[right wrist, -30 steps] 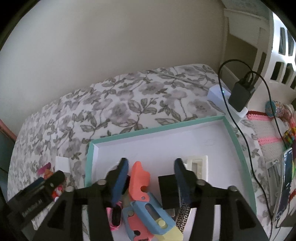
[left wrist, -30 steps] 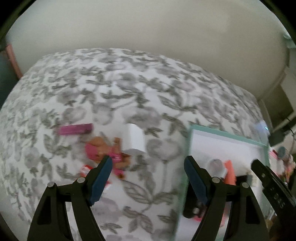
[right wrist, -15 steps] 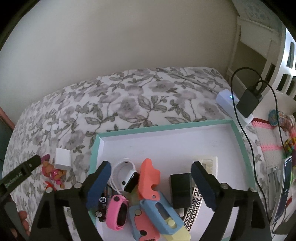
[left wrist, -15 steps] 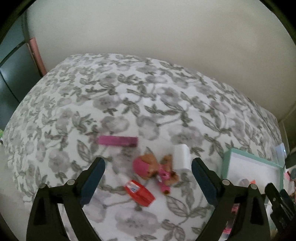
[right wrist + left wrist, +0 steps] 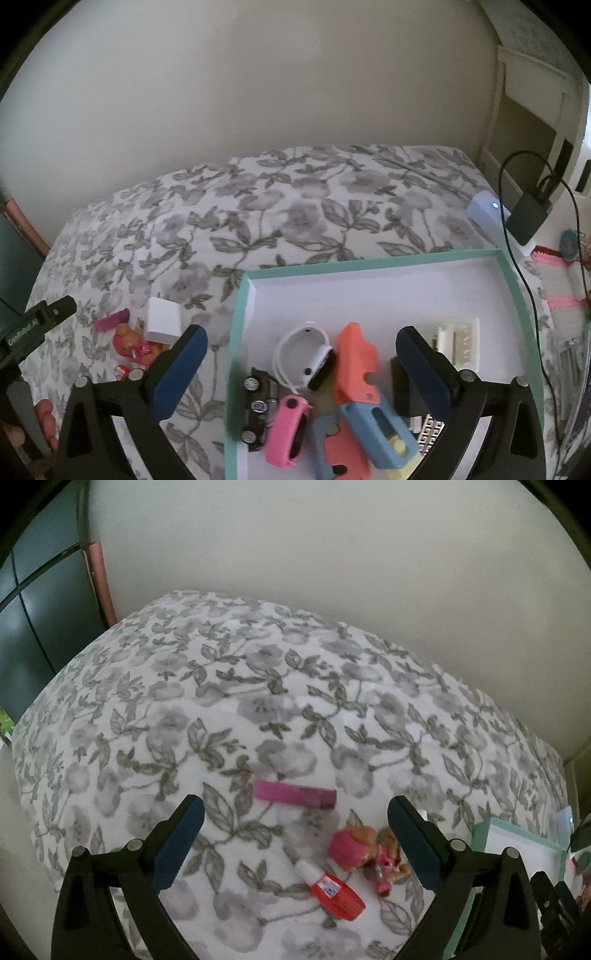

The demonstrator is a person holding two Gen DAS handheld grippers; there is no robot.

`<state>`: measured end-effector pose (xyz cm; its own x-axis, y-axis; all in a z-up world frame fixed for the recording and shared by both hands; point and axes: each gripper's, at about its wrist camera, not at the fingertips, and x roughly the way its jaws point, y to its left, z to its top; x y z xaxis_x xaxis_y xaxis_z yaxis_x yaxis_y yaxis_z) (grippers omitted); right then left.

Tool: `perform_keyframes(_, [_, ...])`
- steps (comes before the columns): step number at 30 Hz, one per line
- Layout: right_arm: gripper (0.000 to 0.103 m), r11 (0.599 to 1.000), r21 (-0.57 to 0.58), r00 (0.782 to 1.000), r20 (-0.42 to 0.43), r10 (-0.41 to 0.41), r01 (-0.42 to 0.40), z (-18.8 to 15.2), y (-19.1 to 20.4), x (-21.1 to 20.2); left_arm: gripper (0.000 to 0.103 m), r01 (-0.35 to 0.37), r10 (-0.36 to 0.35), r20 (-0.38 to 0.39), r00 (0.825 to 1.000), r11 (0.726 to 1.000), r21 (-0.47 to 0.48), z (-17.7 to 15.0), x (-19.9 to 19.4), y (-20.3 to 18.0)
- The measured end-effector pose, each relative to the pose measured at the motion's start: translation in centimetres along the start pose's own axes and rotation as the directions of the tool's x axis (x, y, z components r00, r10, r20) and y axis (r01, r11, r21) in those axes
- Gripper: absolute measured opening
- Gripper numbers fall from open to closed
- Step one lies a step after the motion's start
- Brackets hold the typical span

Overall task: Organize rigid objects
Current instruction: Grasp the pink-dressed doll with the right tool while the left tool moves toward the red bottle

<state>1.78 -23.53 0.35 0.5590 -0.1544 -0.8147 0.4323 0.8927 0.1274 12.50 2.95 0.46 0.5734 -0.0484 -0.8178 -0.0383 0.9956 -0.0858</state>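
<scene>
**A:** Floral grey-and-white bedspread (image 5: 229, 701) against a plain cream wall (image 5: 332, 554), yes? Where do the loose things lie?

**B:** Between the fingers of the left gripper (image 5: 295, 834), whose jaws are opening with nothing pressed by the pads. A magenta bar (image 5: 294, 794) lies at twelve o'clock from its middle, a pink doll figure (image 5: 364, 854) at about three o'clock close to the right finger, and a red-and-white tube (image 5: 332, 888) at five o'clock. All rest on the bedspread.

**A:** And the other side?

**B:** The right gripper (image 5: 301, 354) is tilted down over the near left part of the teal-rimmed tray (image 5: 369, 264), jaws opening wide and empty. Below them sit a white watch (image 5: 303, 350), a coral case (image 5: 356, 363), a pink watch (image 5: 288, 430) and a blue case (image 5: 380, 430). A white cube charger (image 5: 162, 319) lies outside the tray at ten o'clock.

**A:** Anything past the tray?

**B:** A white power strip (image 5: 491, 218) with a black adapter (image 5: 528, 216), at two o'clock.
</scene>
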Motion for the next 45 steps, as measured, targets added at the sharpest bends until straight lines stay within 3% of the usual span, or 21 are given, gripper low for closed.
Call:
perform_keyframes(7, [0.103, 0.998, -0.057, 0.999, 0.005, 0.040, -0.039, 0.2, 3.1, 0.3, 0.100, 0.014, -0.014, 0.011, 1.000, 1.000, -0.026, 1.0, 0.2, 2.5])
perform_keyframes(14, [0.103, 0.980, -0.142, 0.990, -0.039, 0.136, -0.140, -0.2, 8.2, 1.4, 0.100, -0.060, 0.060, -0.021, 0.998, 0.998, -0.024, 1.3, 1.0, 5.0])
perform_keyframes(21, [0.103, 0.957, -0.210, 0.976, -0.126, 0.176, -0.200, -1.8, 12.7, 3.4, 0.100, -0.053, 0.046, -0.137, 0.990, 0.997, -0.048, 0.4, 3.4, 6.1])
perform_keyframes(27, [0.103, 0.954, -0.222, 0.968, -0.195, 0.160, -0.202, -3.4, 14.3, 5.3, 0.100, -0.017, 0.011, -0.257, 0.966, 1.000, -0.018, -1.3, 6.5, 5.5])
perform_keyframes(32, [0.103, 0.961, -0.201, 0.966, -0.212, 0.148, -0.191, -3.5, 13.9, 6.3, 0.100, 0.005, -0.008, -0.274, 0.962, 1.000, -0.013, -1.6, 6.8, 5.1])
perform_keyframes(37, [0.082, 0.956, -0.191, 0.959, -0.224, 0.177, -0.221, -3.6, 13.8, 7.4, 0.100, 0.022, -0.033, -0.298, 0.954, 0.999, -0.039, -1.7, 7.1, 5.2])
perform_keyframes(45, [0.080, 0.936, -0.219, 0.944, -0.246, 0.222, -0.277, -4.1, 15.1, 9.1, 0.100, 0.026, -0.040, -0.312, 0.949, 0.998, -0.050, -1.9, 7.6, 5.2])
